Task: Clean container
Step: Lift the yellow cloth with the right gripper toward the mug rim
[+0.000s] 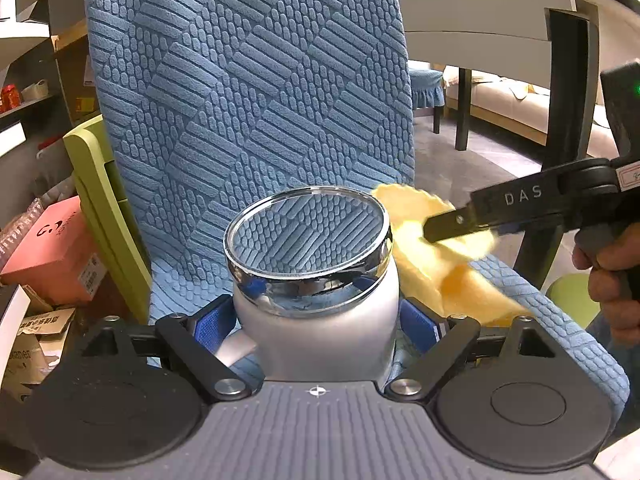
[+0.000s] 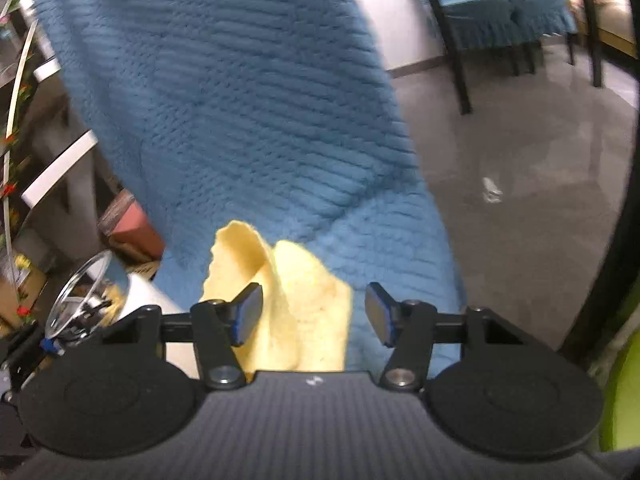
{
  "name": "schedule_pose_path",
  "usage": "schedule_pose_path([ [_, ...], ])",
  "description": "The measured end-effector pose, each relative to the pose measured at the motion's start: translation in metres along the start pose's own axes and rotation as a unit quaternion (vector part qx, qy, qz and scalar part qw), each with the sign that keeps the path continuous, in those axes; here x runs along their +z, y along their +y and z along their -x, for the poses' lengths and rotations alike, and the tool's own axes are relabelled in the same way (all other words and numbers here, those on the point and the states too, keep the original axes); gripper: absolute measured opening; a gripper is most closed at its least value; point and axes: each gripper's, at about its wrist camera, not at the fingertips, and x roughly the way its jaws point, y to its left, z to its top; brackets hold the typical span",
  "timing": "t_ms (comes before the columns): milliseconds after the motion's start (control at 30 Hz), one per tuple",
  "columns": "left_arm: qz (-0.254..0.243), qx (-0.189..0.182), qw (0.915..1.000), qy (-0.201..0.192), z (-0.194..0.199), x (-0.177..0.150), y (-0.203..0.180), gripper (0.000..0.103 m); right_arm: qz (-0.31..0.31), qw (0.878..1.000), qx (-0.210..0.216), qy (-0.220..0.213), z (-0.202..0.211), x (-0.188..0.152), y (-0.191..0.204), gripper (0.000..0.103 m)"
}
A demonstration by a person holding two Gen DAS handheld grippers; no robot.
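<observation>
A white jar-like container [image 1: 316,328] with a chrome rim and clear glass lid is clamped upright between the blue pads of my left gripper [image 1: 316,322], above a blue chair seat. It also shows in the right wrist view [image 2: 100,296] at the lower left. A yellow cloth [image 1: 436,248] lies just right of the container. My right gripper [image 1: 440,229] comes in from the right over the cloth. In the right wrist view the right gripper [image 2: 314,314] stands open with the cloth [image 2: 292,296] lying between its pads, not pinched.
A blue textured chair back [image 1: 248,80] rises behind the container, its seat [image 1: 560,320] to the right. A green board [image 1: 104,208], a pink box [image 1: 56,256] and cardboard clutter sit left. A dark table leg [image 1: 568,128] stands right. Grey floor [image 2: 520,168] lies beyond.
</observation>
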Motion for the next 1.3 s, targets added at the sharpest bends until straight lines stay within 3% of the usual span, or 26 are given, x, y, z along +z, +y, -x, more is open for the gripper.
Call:
schedule_pose_path([
  [267,-0.009,0.002,1.0000,0.000,-0.001,-0.001,-0.001,0.091,-0.003,0.999,0.033,-0.001,0.000,-0.002,0.008,0.063],
  [333,-0.010,0.001,1.0000,0.000,-0.001,-0.001,-0.001,0.091,-0.001,0.999,0.036,-0.006,0.002,-0.001,0.010,0.077],
  [400,-0.010,0.001,0.9999,0.000,-0.001,-0.002,-0.001,0.091,0.002,0.999,0.042,-0.010,0.004,-0.001,0.013,0.081],
  [767,-0.023,0.002,0.9997,0.001,-0.001,-0.003,-0.002,0.091,0.034,0.998,0.015,0.048,-0.010,-0.016,0.021,0.078],
  [1000,-0.030,0.005,0.9996,0.002,-0.001,-0.004,-0.004,0.091,0.032,0.998,-0.023,0.053,-0.014,-0.020,0.015,0.065],
  [1067,-0.029,0.005,0.9996,0.002,-0.002,-0.004,-0.004,0.091,0.025,0.997,-0.032,0.058,-0.017,-0.020,0.010,0.057],
  [1100,-0.028,0.005,0.9996,0.002,-0.002,-0.003,-0.004,0.091,0.027,0.997,-0.037,0.059,-0.018,-0.021,0.009,0.049],
  [1133,-0.027,0.005,0.9996,0.002,-0.002,-0.003,-0.004,0.091,0.027,0.997,-0.040,0.057,-0.019,-0.021,0.008,0.033],
  [1200,-0.027,0.005,0.9996,0.002,-0.003,-0.003,-0.004,0.091,0.020,0.998,-0.039,0.051,-0.018,-0.017,0.007,0.020],
  [1300,-0.027,0.005,0.9996,0.001,-0.003,-0.004,-0.005,0.091,0.017,0.999,-0.030,0.028,-0.011,-0.008,0.009,0.017],
])
